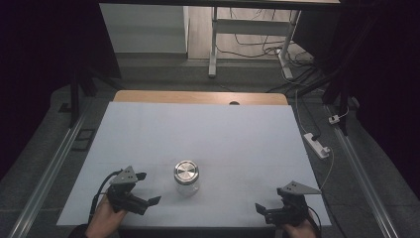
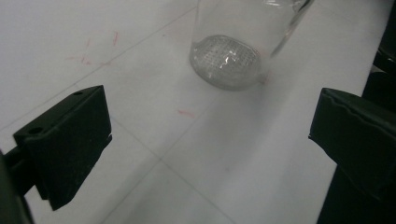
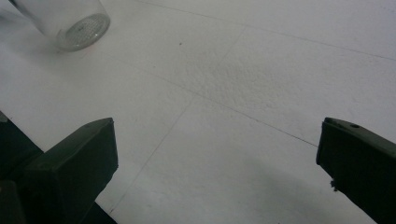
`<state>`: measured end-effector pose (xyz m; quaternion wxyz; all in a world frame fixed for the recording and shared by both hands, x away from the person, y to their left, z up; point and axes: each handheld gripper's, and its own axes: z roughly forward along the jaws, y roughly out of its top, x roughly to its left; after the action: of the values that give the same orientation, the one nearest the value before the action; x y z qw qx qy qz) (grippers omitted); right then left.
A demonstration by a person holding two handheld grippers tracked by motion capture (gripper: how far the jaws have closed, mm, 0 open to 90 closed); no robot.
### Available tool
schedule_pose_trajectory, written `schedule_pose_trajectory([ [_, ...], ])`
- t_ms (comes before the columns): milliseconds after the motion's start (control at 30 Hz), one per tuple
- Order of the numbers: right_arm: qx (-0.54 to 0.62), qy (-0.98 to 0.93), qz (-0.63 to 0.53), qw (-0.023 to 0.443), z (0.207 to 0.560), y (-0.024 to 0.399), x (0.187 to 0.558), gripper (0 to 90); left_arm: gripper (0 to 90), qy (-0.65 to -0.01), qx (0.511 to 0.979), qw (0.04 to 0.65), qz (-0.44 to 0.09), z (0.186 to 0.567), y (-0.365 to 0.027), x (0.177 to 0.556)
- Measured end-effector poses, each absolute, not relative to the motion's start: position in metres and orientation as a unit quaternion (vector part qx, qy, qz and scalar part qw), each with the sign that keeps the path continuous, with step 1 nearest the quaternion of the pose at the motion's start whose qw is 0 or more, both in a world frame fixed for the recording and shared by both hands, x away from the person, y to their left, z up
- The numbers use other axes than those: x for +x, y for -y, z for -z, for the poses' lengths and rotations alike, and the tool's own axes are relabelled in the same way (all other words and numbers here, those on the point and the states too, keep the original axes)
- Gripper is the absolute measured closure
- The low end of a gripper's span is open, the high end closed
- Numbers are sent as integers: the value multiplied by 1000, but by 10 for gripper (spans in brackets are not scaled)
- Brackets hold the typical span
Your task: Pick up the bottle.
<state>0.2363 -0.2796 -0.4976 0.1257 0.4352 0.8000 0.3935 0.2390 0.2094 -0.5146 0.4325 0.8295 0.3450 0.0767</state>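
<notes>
A clear glass jar with a round metal lid stands upright near the front middle of the white table. My left gripper is just left of the jar, open, jaws pointing toward it with a gap between. In the left gripper view the jar's base stands ahead of the wide-apart jaws of the left gripper. My right gripper sits open at the front right, farther from the jar. In the right gripper view the jar is far off at the upper left, beyond the right gripper.
Faint red marks and thin seam lines cross the white surface. A wooden strip edges the table's far side. On the floor to the right lie a white power strip and cables; desk legs stand beyond.
</notes>
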Motion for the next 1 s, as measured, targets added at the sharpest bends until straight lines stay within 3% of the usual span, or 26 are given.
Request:
schedule_pose_trajectory([
  [1000,433,-802,-392,126,498,279,236,0,0,-250,864,433,-58,523,-127,294],
])
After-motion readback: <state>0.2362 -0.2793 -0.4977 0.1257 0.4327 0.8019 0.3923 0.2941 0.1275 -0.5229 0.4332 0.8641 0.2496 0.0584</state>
